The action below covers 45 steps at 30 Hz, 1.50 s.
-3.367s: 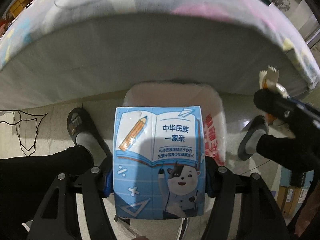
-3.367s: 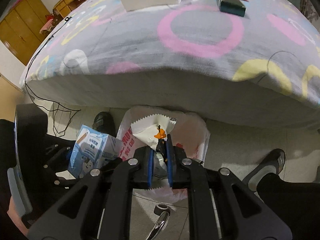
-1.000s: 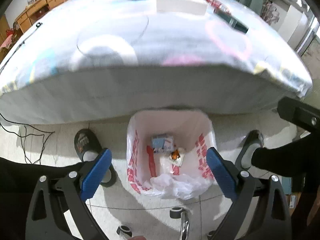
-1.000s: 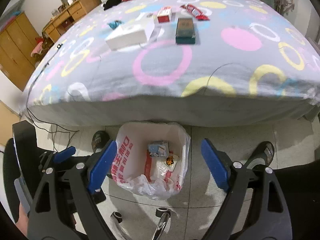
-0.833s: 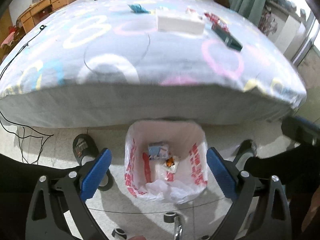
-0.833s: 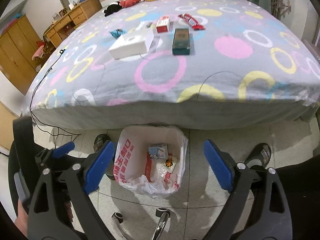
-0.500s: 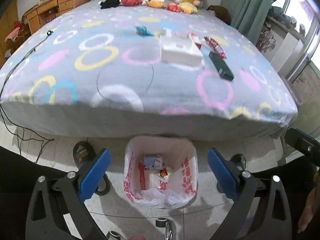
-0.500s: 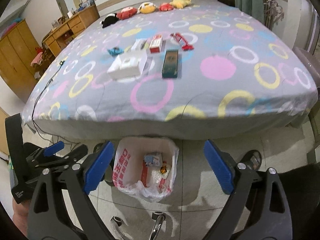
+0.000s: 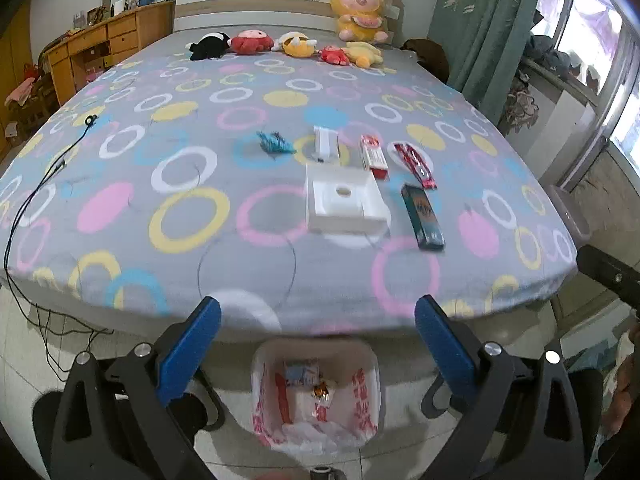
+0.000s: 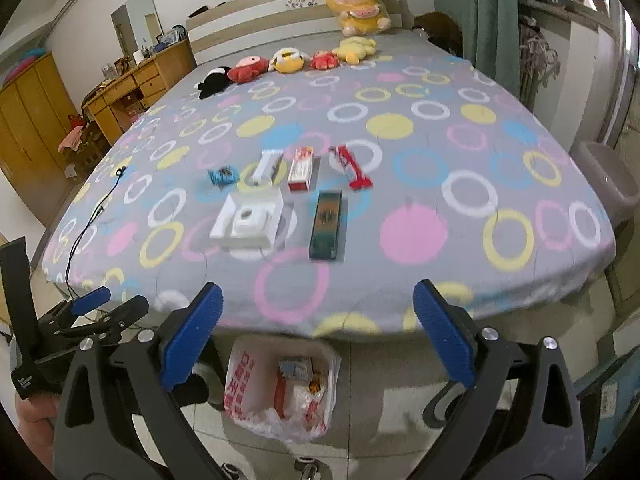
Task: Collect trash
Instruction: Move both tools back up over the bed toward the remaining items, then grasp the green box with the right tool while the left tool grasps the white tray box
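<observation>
A bin lined with a white and red bag (image 9: pixel 362 396) (image 10: pixel 244 380) stands on the floor at the bed's foot, holding a blue carton (image 9: pixel 301 372) (image 10: pixel 295 369) and an orange wrapper (image 9: pixel 321 391). On the bed lie a white box (image 9: pixel 342 202) (image 10: pixel 248 222), a dark green box (image 9: pixel 423 217) (image 10: pixel 327 224), a red and white box (image 9: pixel 374 156) (image 10: pixel 302 168), a red wrapper (image 9: pixel 414 164) (image 10: pixel 352 168), a white stick box (image 9: pixel 326 143) (image 10: pixel 266 166) and a blue wrapper (image 9: pixel 274 143) (image 10: pixel 222 176). My left gripper (image 9: pixel 318 344) and right gripper (image 10: pixel 316 328) are open and empty above the bin.
Several plush toys (image 9: pixel 296 46) line the bed's head. A black cable (image 9: pixel 44 176) runs over the bed's left side. Wooden drawers (image 10: pixel 132 88) stand at the left, a grey bin (image 10: pixel 604 176) and green curtains (image 9: pixel 484 28) at the right. The left gripper shows in the right wrist view (image 10: pixel 80 316).
Both grippers dropped the carton and wrapper into the bin, opened wide, then rose and pulled back, so the whole bed top now shows.
</observation>
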Motion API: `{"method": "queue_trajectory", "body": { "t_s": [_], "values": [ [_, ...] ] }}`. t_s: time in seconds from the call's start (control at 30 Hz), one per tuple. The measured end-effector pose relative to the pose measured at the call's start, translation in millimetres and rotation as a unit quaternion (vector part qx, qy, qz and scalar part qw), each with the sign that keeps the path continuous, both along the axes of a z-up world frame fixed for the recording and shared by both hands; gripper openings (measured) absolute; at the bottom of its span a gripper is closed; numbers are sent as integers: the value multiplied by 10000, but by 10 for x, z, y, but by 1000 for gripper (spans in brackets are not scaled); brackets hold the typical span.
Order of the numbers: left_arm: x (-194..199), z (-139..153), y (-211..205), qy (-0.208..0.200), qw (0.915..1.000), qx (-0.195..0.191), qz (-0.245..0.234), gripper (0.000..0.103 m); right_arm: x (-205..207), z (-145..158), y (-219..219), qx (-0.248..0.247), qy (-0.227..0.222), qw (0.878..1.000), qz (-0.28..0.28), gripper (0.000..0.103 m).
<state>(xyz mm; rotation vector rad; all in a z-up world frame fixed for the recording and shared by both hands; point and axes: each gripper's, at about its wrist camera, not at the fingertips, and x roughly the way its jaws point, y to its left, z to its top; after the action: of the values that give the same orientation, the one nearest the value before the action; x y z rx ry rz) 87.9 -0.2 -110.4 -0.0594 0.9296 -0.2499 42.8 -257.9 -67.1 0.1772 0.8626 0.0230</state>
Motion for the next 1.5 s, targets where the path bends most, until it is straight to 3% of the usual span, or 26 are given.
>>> {"method": "queue_trajectory", "body": {
  "t_s": [0.2, 0.4, 1.0, 1.5],
  "values": [
    [388, 58, -25, 45, 9999, 88, 37, 95, 383, 119, -6, -68, -2, 9999, 93, 94],
    [771, 3, -61, 202, 9996, 203, 42, 95, 805, 55, -54, -131, 219, 9996, 70, 94],
    [1662, -551, -477, 968, 9945, 299, -249, 95, 1827, -821, -42, -274, 1370, 9902, -44, 94],
    [1911, -871, -698, 1031, 9910, 671, -534, 95, 2351, -1332, -81, -167, 2050, 9784, -188, 94]
  ]
}}
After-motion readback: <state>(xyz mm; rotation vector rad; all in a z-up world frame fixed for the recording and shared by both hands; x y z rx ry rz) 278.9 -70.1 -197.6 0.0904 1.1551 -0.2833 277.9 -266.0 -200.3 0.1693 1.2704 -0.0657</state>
